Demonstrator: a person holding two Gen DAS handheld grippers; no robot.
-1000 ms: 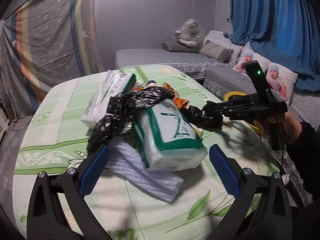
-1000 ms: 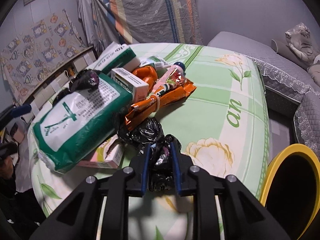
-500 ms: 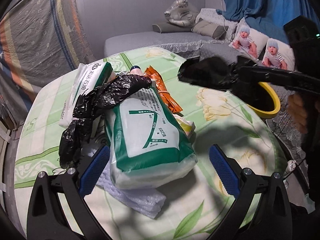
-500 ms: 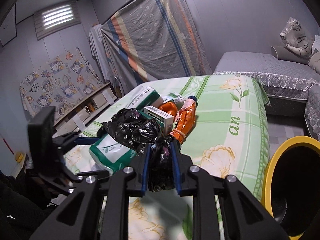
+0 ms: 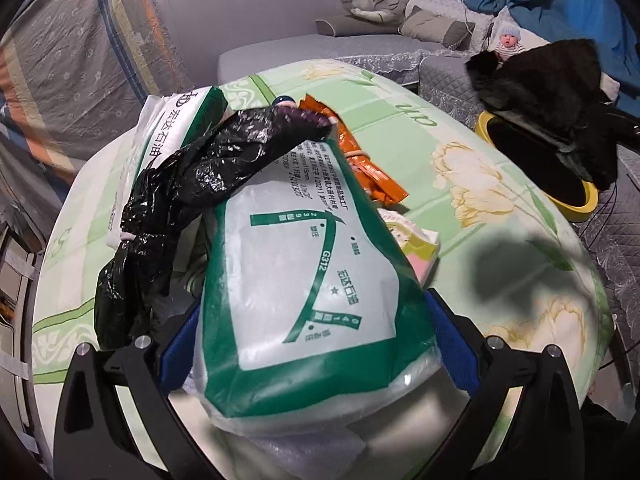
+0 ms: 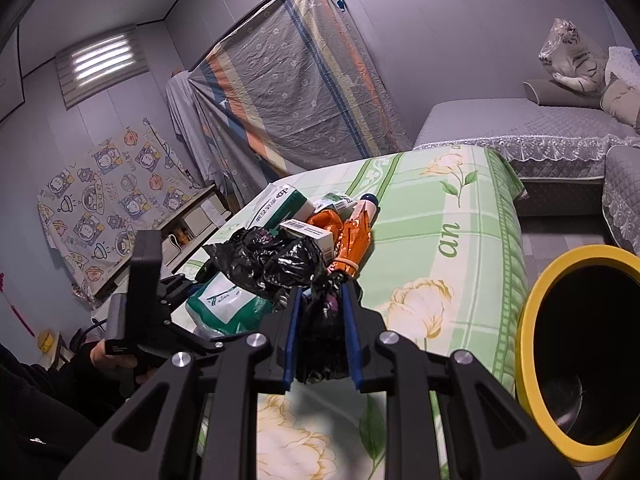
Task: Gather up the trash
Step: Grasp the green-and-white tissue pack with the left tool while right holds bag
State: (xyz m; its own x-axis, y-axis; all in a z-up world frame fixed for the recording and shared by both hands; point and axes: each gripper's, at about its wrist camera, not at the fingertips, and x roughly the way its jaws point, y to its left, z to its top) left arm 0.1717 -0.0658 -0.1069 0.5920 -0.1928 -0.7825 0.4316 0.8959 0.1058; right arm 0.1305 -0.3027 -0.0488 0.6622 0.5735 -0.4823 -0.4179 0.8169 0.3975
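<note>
My right gripper [image 6: 319, 320] is shut on a crumpled black plastic bag [image 6: 320, 340] and holds it in the air beside the yellow-rimmed black bin [image 6: 576, 340]. In the left wrist view the same bag [image 5: 548, 80] hangs over the bin [image 5: 576, 200]. My left gripper [image 5: 312, 336] is open, with its blue pads on either side of a large green-and-white plastic pack [image 5: 312, 300] on the table. Whether the pads touch the pack is not clear. Another black bag [image 5: 192, 192] lies draped over the pack's far end.
The table has a green floral cloth [image 5: 500, 240]. On it lie a second green-and-white pack [image 5: 176, 120], an orange wrapper [image 5: 360, 160], small boxes [image 6: 308, 232] and white foam netting [image 5: 320, 456]. A grey sofa [image 6: 540, 128] stands behind.
My left gripper has moved forward so its pads straddle the green-and-white pack. My right gripper has carried the black bag up and over toward the bin.
</note>
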